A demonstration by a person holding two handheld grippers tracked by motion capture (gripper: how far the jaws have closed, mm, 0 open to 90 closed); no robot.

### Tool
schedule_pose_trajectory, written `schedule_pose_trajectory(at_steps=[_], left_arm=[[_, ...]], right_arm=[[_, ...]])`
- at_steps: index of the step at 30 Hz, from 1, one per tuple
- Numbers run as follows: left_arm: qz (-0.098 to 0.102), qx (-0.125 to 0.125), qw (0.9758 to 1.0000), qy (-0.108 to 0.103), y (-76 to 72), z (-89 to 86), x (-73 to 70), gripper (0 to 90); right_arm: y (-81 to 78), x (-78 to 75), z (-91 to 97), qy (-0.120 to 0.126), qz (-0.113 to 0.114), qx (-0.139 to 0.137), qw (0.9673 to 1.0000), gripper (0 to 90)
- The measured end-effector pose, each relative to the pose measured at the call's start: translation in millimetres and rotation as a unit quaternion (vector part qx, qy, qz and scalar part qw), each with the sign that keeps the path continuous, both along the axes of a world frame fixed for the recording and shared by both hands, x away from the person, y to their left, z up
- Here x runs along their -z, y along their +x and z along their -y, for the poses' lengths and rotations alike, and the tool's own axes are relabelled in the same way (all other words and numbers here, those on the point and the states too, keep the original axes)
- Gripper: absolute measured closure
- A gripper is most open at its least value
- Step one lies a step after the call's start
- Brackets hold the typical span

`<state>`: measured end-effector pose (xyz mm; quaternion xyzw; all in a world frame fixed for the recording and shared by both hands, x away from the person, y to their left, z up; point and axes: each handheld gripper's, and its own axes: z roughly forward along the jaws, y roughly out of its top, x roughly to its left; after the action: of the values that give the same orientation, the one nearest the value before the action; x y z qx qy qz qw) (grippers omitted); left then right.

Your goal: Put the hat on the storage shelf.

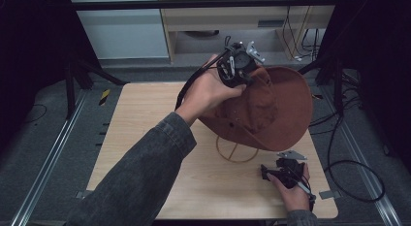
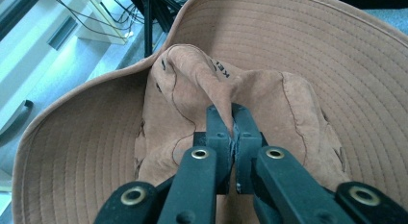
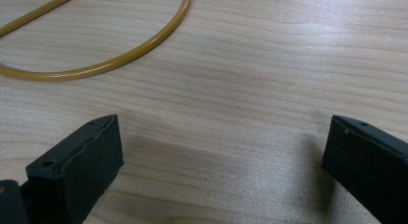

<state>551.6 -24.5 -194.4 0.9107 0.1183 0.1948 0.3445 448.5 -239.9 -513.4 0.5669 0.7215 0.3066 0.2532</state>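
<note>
- Left hand-held gripper (image 2: 233,132) was clamped on a pinched fold in the crown of the brown wide-brimmed suede hat (image 1: 271,107), jaws together on the fabric.
- Hat was held up above the pale wooden surface (image 1: 145,138), toward 1 o'clock from its middle, brim tilted.
- Yellow wire ring stand (image 1: 237,151) stood on the surface just under the hat's near brim.
- Right hand-held gripper (image 1: 264,171) rested on the surface at 4 o'clock, jaws wide apart, nothing between them.
</note>
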Motion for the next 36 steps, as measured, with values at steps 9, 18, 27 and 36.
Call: schedule_pose_trajectory(at_steps=[9, 18, 27, 36], left_arm=[[-0.007, -0.003, 1.0, 0.002, 5.8, 0.2, 6.3, 88.0], [-0.012, -0.005, 0.9999, 0.008, 9.9, 1.3, 13.0, 87.5], [-0.017, -0.003, 0.9998, 0.009, 10.0, 5.5, 19.7, 85.7], [-0.014, -0.006, 0.9999, 0.0, 9.2, 3.2, 19.4, 81.2]], right_arm=[[0.0, 0.0, 0.0, 0.0, 0.0, 0.0, 1.0, 0.5], [0.0, 0.0, 0.0, 0.0, 0.0, 0.0, 1.0, 0.5], [0.0, 0.0, 0.0, -0.001, -0.001, -0.001, 1.0, 0.5], [-0.2, -0.1, -1.4, -0.001, -0.003, -0.001, 1.0, 0.5]])
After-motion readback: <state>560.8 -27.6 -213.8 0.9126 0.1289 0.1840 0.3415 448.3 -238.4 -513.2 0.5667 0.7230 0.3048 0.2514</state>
